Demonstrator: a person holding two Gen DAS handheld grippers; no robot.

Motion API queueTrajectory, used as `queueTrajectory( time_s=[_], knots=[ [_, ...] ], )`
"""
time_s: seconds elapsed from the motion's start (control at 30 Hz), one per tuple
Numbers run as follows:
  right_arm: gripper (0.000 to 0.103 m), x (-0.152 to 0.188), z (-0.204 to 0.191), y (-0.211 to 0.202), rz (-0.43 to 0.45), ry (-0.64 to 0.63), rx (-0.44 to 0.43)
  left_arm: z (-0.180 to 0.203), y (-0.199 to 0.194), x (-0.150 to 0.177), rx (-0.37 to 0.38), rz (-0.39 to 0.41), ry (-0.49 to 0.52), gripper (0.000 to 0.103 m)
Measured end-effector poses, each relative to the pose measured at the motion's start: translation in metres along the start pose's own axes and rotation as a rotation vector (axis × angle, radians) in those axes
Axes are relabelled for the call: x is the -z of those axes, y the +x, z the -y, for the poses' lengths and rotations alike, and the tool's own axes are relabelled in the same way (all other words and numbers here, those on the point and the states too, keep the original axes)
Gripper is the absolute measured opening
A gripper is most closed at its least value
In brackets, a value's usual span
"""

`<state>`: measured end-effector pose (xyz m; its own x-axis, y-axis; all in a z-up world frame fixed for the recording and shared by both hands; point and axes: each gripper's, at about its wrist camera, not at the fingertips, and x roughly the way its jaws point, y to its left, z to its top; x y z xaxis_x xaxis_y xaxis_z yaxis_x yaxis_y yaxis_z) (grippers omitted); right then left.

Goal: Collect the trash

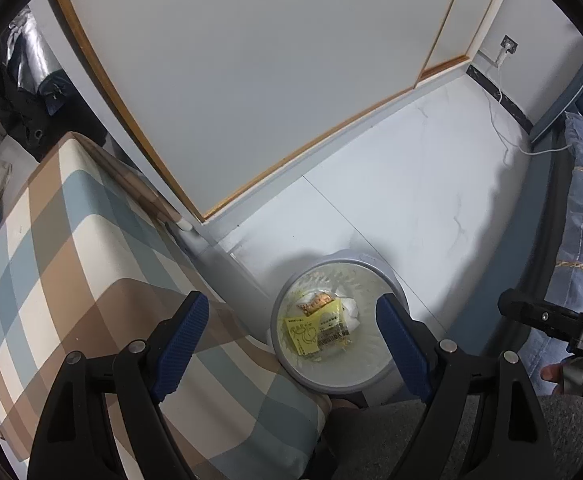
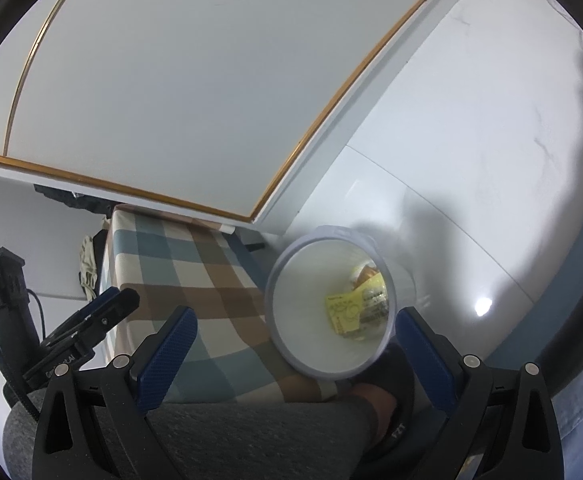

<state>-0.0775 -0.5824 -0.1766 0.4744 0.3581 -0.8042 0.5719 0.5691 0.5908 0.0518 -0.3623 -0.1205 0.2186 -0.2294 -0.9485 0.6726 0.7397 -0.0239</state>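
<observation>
A round grey trash bin (image 1: 287,300) with a white liner stands on the floor beside the table; it also shows in the right wrist view (image 2: 311,356). Inside lie a yellow wrapper (image 1: 305,330) (image 2: 345,312), a small gold-and-orange packet (image 1: 315,300) and crumpled white paper (image 1: 351,308). My left gripper (image 1: 293,344) is open and empty, held above the bin. My right gripper (image 2: 297,354) is open and empty, also above the bin. The right gripper shows at the right edge of the left wrist view (image 1: 551,320); the left gripper shows at the left of the right wrist view (image 2: 99,316).
A table with a checked blue, brown and cream cloth (image 1: 71,264) (image 2: 195,276) stands left of the bin. A white wardrobe door with gold trim (image 1: 231,80) rises behind. A bed with patterned bedding (image 1: 579,184) is at the right. A white cable (image 1: 503,128) runs along the floor.
</observation>
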Motion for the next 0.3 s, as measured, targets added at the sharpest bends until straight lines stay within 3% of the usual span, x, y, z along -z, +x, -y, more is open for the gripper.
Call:
queueTrajectory(
  time_s=[0.3],
  knots=[
    [0.100,0.0020,-0.0021,-0.0054,0.015,-0.003,0.012,-0.0045,-0.0028,0.0041,0.018,0.009,-0.017,0.083]
  ],
)
